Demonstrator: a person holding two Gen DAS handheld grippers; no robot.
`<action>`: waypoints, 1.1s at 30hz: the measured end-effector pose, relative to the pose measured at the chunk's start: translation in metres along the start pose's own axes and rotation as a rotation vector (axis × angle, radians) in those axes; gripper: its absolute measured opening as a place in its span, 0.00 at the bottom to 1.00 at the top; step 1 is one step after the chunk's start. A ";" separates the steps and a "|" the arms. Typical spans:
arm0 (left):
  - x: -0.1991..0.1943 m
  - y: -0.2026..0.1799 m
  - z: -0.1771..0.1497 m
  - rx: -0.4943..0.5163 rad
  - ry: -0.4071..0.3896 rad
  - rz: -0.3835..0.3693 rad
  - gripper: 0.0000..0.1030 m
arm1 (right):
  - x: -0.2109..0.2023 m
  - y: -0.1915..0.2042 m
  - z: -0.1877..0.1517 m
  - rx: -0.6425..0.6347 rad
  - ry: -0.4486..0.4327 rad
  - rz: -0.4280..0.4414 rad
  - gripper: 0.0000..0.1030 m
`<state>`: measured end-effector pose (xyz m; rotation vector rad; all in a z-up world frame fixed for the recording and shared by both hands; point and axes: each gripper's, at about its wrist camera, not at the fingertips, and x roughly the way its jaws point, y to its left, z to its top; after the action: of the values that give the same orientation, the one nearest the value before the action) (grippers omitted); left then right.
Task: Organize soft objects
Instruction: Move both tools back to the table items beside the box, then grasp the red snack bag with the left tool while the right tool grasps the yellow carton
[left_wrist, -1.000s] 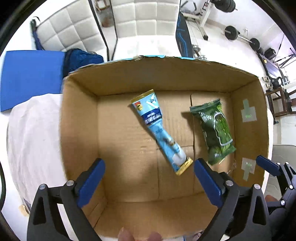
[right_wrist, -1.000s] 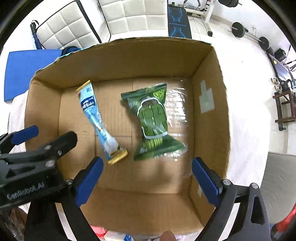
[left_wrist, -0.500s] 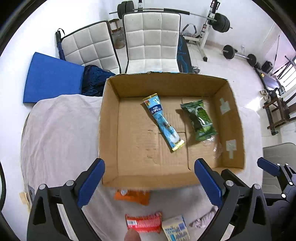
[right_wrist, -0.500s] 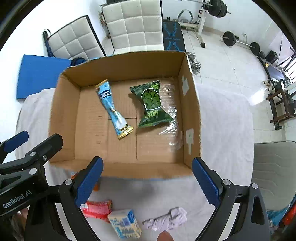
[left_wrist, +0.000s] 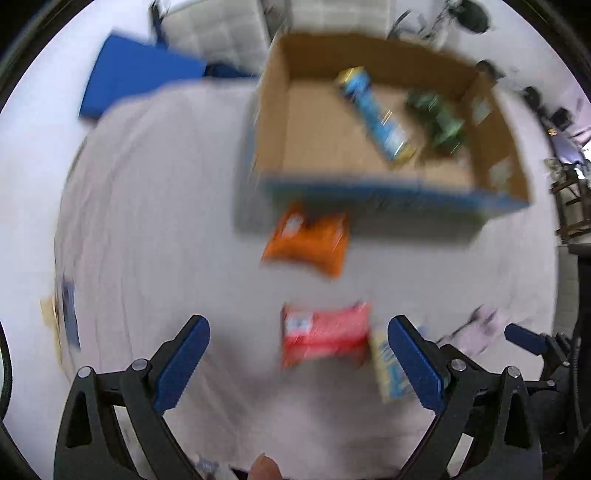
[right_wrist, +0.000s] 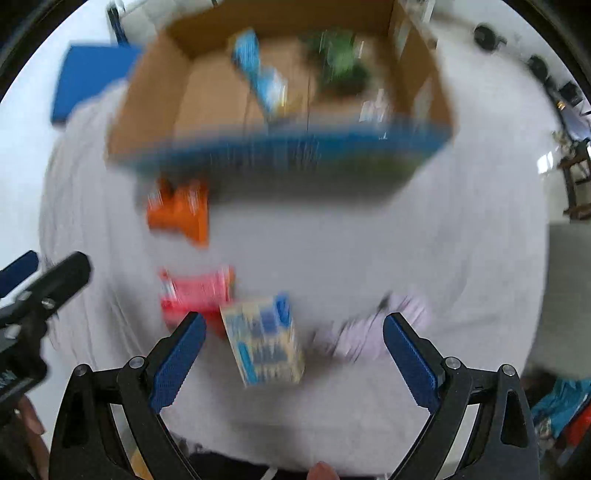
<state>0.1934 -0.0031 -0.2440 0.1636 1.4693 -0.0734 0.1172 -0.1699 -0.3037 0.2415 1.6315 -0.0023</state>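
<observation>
- Between the blue pads of the left claw, which is spread wide with nothing in it, a red snack pack lies flat on the cloth-covered table.
- Right claw is just as wide and empty too; a pale yellow-and-blue pack sits between its pads, closer to the left pad.
- That yellow-and-blue pack is right beside the red one, looks like they touch at one edge, though both views are pretty smeared so can't swear to it.
- Crumpled pale lilac cloth thing lies near the right claw's right pad.
- Farther out, an orange pack sits on the table just in front of the cardboard box, close to its near wall.
- Inside the box: a long light-blue pack lying diagonally and a green pack next to it, toward the right wall.
- Off past the table on the left there's a blue mat.
</observation>
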 end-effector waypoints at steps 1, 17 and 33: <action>0.016 0.007 -0.008 -0.021 0.036 0.019 0.96 | 0.013 0.002 -0.005 -0.001 0.025 -0.002 0.95; 0.110 0.039 -0.029 -0.354 0.316 -0.149 0.96 | 0.082 -0.002 -0.020 0.076 0.139 -0.027 0.69; 0.182 0.031 -0.006 -0.607 0.505 -0.187 0.96 | 0.047 -0.042 0.004 0.130 0.064 -0.019 0.68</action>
<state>0.2102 0.0379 -0.4237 -0.4816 1.9382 0.2816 0.1120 -0.2038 -0.3568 0.3287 1.6990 -0.1167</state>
